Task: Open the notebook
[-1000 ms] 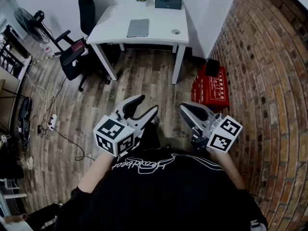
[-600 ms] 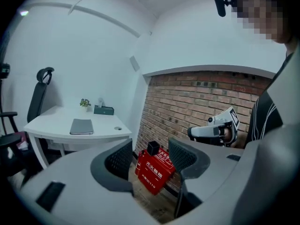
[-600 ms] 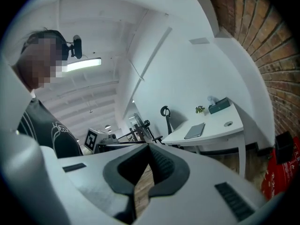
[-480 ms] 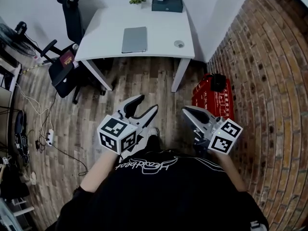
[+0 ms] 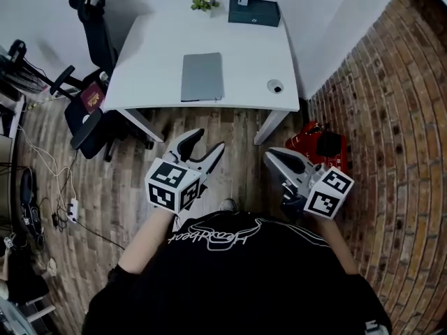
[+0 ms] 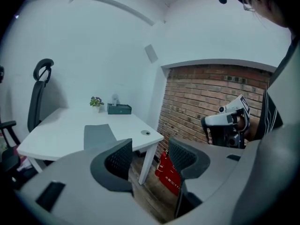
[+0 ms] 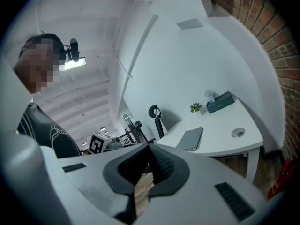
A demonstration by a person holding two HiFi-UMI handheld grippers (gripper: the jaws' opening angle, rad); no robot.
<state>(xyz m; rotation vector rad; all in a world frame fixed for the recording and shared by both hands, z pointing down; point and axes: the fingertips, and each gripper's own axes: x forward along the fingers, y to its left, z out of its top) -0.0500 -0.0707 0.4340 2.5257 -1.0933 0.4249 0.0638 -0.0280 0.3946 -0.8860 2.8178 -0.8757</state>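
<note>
A closed grey notebook (image 5: pixel 202 77) lies flat in the middle of the white desk (image 5: pixel 154 82), also seen in the left gripper view (image 6: pixel 99 136) and the right gripper view (image 7: pixel 190 138). Both grippers hover over the wooden floor, short of the desk's front edge and apart from the notebook. My left gripper (image 5: pixel 208 142) is open with nothing between its jaws (image 6: pixel 150 161). My right gripper (image 5: pixel 269 155) has its jaws pressed together, holding nothing (image 7: pixel 149 146).
A dark green box (image 5: pixel 254 11), a small potted plant (image 5: pixel 204 2) and a round cable grommet (image 5: pixel 275 86) sit on the desk. A black office chair (image 5: pixel 91 40) stands to its left. A red crate (image 5: pixel 318 145) sits by the brick wall (image 5: pixel 398 117) on the right.
The desk and notebook have come nearer and lower in the head view as the person steps toward them. Both grippers keep the same pose and jaw states.
</note>
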